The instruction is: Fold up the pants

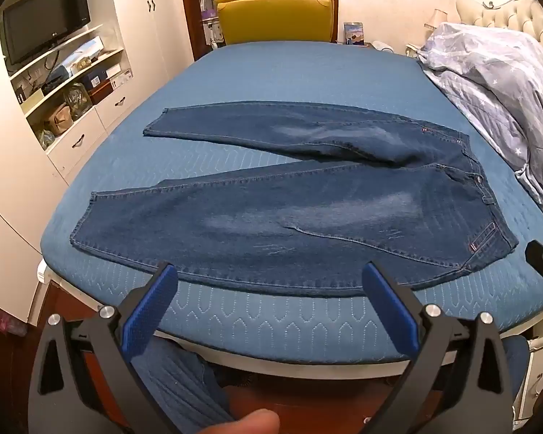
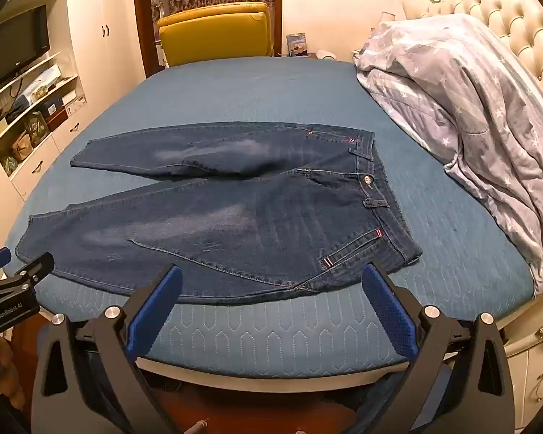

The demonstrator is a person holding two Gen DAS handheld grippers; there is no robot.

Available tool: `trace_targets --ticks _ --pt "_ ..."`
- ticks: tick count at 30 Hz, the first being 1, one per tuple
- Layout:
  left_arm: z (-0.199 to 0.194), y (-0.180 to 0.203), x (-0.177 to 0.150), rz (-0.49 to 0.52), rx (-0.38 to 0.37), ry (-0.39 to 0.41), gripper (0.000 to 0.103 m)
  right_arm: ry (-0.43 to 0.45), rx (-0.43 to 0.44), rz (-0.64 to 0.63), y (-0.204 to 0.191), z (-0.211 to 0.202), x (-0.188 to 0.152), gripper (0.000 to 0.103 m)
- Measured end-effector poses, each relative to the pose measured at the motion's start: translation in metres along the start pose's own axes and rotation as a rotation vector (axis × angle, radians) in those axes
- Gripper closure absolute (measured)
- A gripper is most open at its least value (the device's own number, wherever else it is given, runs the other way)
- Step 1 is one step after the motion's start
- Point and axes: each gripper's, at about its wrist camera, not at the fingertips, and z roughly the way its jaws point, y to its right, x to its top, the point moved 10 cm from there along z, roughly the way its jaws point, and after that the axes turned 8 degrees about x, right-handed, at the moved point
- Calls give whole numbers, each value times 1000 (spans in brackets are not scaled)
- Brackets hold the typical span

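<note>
Both claws gape wide and grip nothing: my left claw and right claw hang over the bed's near edge, clear of the jeans. I see the jeans spread flat across the blue bed, waistband toward 3 o'clock, legs forked toward 9 o'clock. At 3 o'clock in the left view only a sliver of the right claw shows. A star-print duvet at 2 o'clock hides the pillows. Under the bed, dark shapes are unreadable.
</note>
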Motion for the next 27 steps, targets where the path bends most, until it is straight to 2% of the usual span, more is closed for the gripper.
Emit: trace_targets --ticks 9,27 --pt "5 3 3 1 -9 -26 1 -1 15 4 -1 4 0 7" --pt "3 0 -1 -17 -35 -24 1 0 18 0 -2 2 -1 7"
